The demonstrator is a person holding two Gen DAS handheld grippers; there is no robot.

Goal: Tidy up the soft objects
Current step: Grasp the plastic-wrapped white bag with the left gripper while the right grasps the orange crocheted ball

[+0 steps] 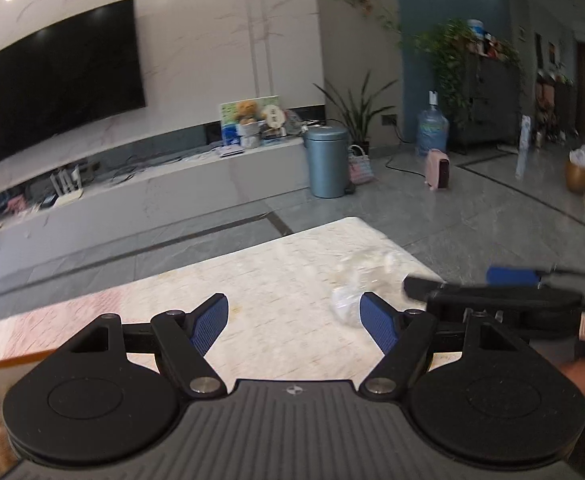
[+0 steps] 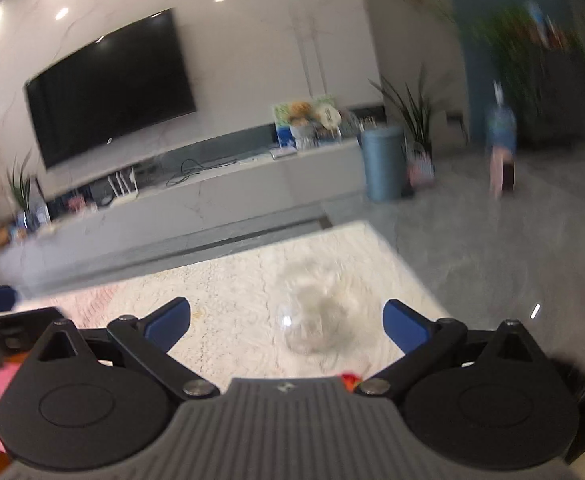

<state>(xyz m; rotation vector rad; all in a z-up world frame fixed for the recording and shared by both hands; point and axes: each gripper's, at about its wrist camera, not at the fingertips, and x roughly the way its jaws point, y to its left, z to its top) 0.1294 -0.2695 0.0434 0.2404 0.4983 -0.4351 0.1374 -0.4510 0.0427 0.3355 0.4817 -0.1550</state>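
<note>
left gripper (image 1: 294, 322): bare table (image 1: 252, 272) ahead
right gripper (image 2: 286, 326): crumpled clear bag (image 2: 316, 320) blocks between fingers

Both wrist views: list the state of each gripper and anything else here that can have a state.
left gripper: open, empty, above the table.
right gripper: open, empty, aimed at the bag.
clear plastic bag: crumpled, lying on the marble table, ungrasped; contents blurred.
television: screen dark.
blue trash bin: lid closed, upright on the floor.

Black television (image 1: 58, 76) on marble wall (image 1: 212, 40), grey floor (image 1: 452, 208).
</note>
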